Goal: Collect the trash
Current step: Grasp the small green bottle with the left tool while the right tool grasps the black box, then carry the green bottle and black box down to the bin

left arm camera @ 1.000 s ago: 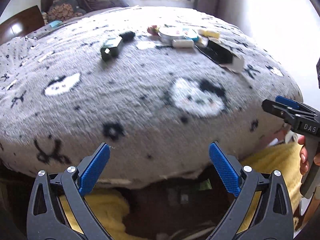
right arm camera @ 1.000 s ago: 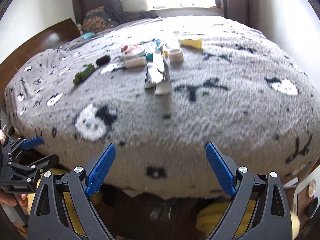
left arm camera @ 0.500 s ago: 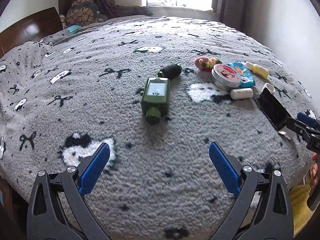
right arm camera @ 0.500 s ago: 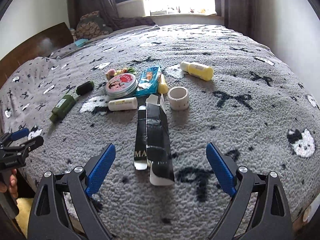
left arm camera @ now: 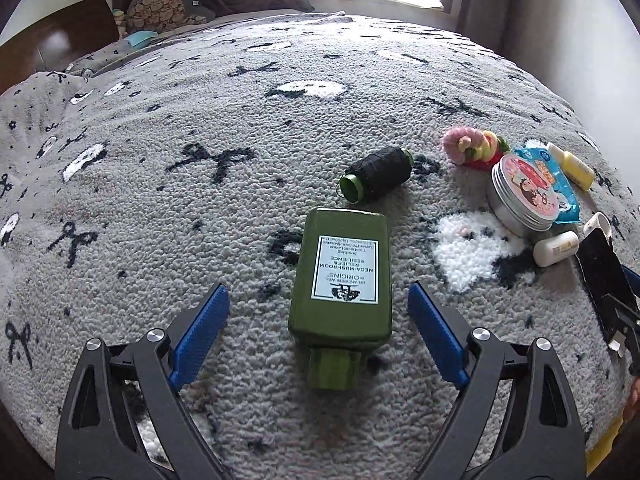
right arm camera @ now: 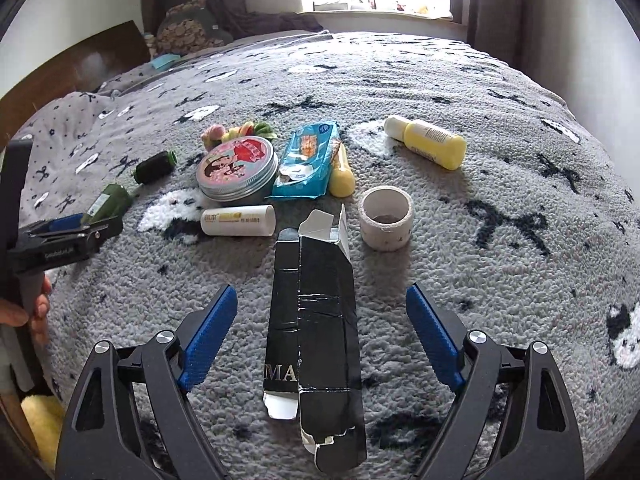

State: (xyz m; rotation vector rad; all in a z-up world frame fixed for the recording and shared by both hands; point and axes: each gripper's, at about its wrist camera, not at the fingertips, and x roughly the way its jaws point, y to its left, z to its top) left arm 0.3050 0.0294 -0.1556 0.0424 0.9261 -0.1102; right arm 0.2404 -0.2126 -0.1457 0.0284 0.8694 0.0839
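Two grippers hang over a grey fleece blanket [right arm camera: 500, 184], both spread wide and holding nothing. The right gripper [right arm camera: 322, 312] straddles a flattened black carton [right arm camera: 320, 320] lying lengthwise between its blue pads, its torn white flaps open at both ends; whether anything is inside cannot be told. Just beyond the carton's far end stands a white tape roll [right arm camera: 386, 222] with a hollow middle, and left of that end lies a white tube [right arm camera: 239, 221] on its side. Past the tube sits a closed round tin [right arm camera: 239, 168] with a pink pictured lid, touching a blue wipes packet [right arm camera: 310, 160]; a small yellow bottle [right arm camera: 342, 172] lies against the packet. Farther right of the carton, a larger yellow bottle [right arm camera: 430, 142] lies apart. Behind the tin are bright hair ties [right arm camera: 240, 132]. The left gripper [left arm camera: 318, 320] frames a green bottle [left arm camera: 342, 276], cap toward the camera, label up. Beyond it lies a dark thread spool [left arm camera: 378, 174].
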